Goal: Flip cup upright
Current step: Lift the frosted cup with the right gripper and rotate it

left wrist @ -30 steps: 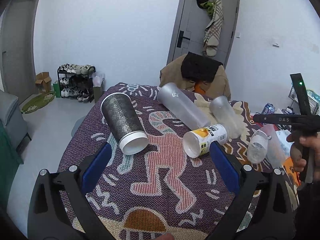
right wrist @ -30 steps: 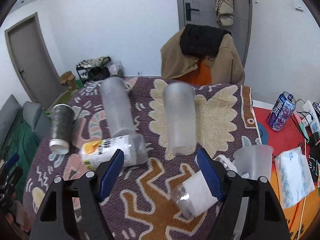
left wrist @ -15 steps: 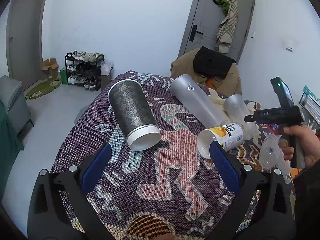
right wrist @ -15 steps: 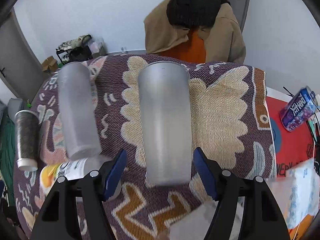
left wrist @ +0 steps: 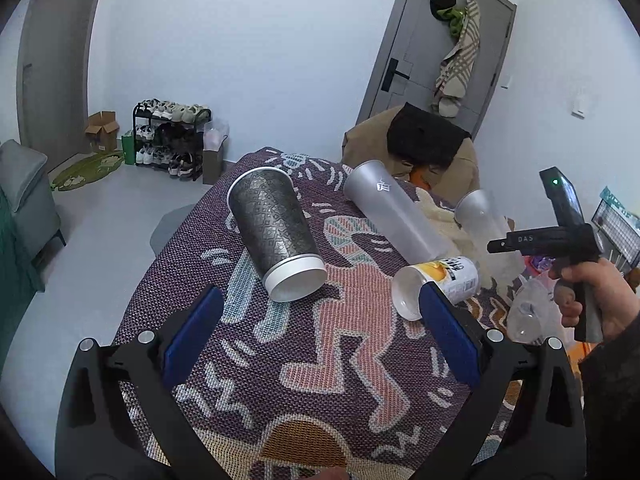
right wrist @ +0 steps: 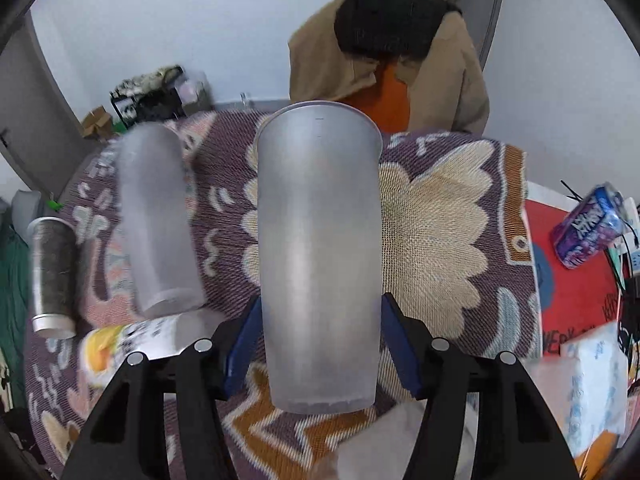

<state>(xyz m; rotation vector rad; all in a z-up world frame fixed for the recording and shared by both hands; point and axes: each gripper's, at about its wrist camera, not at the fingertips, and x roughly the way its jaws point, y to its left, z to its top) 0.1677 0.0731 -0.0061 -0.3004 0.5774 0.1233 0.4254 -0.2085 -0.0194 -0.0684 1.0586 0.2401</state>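
In the right wrist view the right gripper (right wrist: 320, 340) fills the lower centre of the frame, its blue-padded fingers (right wrist: 400, 344) spread on either side of the frosted cup (right wrist: 318, 256), which lies on its side on the patterned cloth (right wrist: 440, 216); whether the pads touch it cannot be told. A second frosted cup (right wrist: 156, 220) and a dark patterned cup (right wrist: 52, 272) lie at left. In the left wrist view the left gripper (left wrist: 320, 336) is wide open at the bottom, holding nothing.
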